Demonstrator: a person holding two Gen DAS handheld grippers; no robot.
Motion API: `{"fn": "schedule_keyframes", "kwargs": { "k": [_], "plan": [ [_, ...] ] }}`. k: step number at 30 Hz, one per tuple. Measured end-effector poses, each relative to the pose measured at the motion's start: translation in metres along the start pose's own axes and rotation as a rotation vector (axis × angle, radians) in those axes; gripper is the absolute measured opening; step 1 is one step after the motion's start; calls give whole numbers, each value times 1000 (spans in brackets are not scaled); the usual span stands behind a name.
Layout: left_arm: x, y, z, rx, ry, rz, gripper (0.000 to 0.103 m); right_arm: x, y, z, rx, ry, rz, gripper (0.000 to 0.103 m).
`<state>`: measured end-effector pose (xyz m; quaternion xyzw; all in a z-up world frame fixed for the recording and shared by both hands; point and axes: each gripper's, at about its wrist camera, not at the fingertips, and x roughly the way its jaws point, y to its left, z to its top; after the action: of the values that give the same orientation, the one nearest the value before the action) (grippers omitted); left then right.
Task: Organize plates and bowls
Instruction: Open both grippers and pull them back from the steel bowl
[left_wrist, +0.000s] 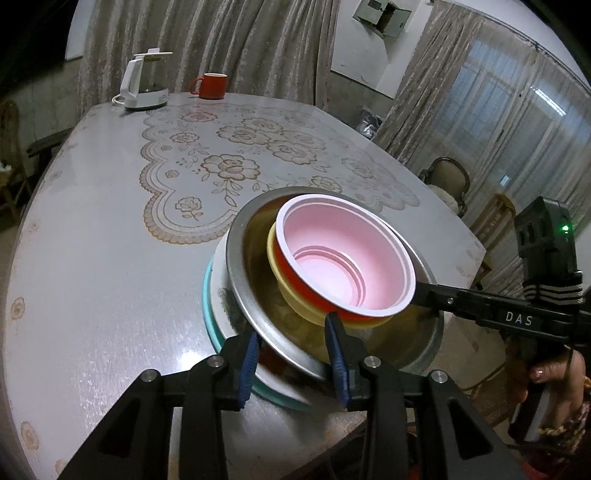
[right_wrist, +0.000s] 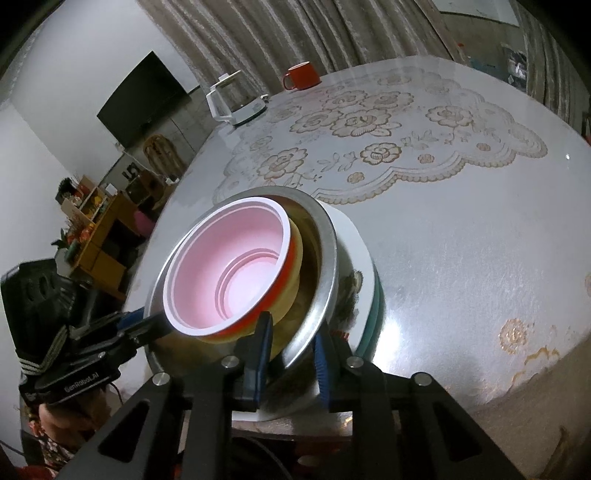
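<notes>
1. I read "DAS" on the right gripper (left_wrist: 424, 291) at the right edge of the left wrist view, and "GenRoboAI" on the left gripper (right_wrist: 129, 325) at lower left of the right wrist view.
2. Both grippers straddle the steel bowl's (left_wrist: 236, 266) rim at lower centre, pads apart; I cannot tell whether they grip it.
3. The pink-lined bowl (left_wrist: 343, 254) nests inside; the plates (left_wrist: 208, 288) beneath are mostly hidden.
</notes>
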<state>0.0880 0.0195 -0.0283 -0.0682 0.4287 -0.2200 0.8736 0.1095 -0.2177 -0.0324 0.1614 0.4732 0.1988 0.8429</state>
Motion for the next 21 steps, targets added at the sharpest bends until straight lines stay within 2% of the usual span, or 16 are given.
{"fn": "schedule_keyframes", "kwargs": {
  "k": [6,9,14,18,19,21],
  "plan": [
    [-8,-6,-7,20,-15,24,58,-4,5,-3,0,-15,3,32],
    [-13,-7,-9,17,-25,32,65,-13,9,-5,-29,-56,-42,34],
    [-20,-8,-15,11,-42,58,84,-33,16,-14,-102,-144,-114,38],
    [-22,-10,-25,-1,-29,70,92,-47,21,-23,-156,-213,-180,41],
    [-23,-11,-28,1,-30,70,94,-50,21,-25,-164,-223,-190,44],
    [-28,-16,-37,8,-41,73,98,-56,27,-36,-200,-255,-224,58]
  ]
}}
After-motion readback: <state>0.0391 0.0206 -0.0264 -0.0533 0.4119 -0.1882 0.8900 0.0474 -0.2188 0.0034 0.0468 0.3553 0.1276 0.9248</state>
